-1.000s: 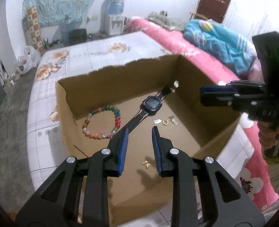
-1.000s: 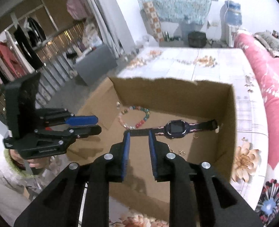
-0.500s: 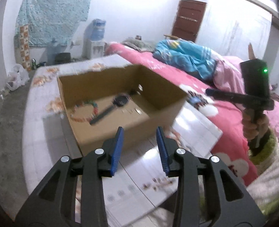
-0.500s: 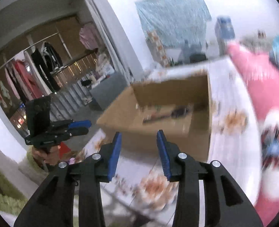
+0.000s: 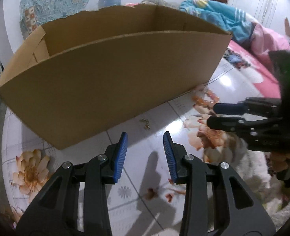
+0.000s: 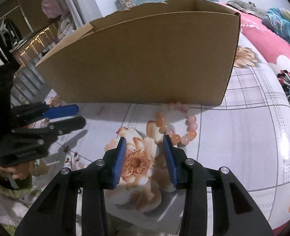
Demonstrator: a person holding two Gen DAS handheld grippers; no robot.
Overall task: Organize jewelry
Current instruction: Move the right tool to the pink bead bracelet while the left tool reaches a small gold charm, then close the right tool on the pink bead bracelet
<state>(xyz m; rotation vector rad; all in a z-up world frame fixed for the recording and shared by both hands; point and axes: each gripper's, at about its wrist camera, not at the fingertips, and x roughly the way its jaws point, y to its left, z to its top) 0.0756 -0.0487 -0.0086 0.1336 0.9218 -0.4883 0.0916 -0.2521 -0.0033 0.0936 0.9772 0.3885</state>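
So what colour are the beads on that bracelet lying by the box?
Peach-orange and pale pink, on the bead bracelet; the right wrist view shows it best.

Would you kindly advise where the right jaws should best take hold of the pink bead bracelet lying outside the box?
Grip the pink bead bracelet across its near strand, from above: it lies flat, its far arc tucked against the cardboard box, nearest the right gripper.

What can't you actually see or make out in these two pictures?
- Floor of the cardboard box: both views look at its near wall, so any contents are hidden.
- Pink bead bracelet: in the right wrist view its far end tucks under the box edge; its near end hides behind the right gripper.
- Small gold pieces: left wrist view, too tiny to identify.
- Hand on the right gripper: cut off by the left wrist view's edge.
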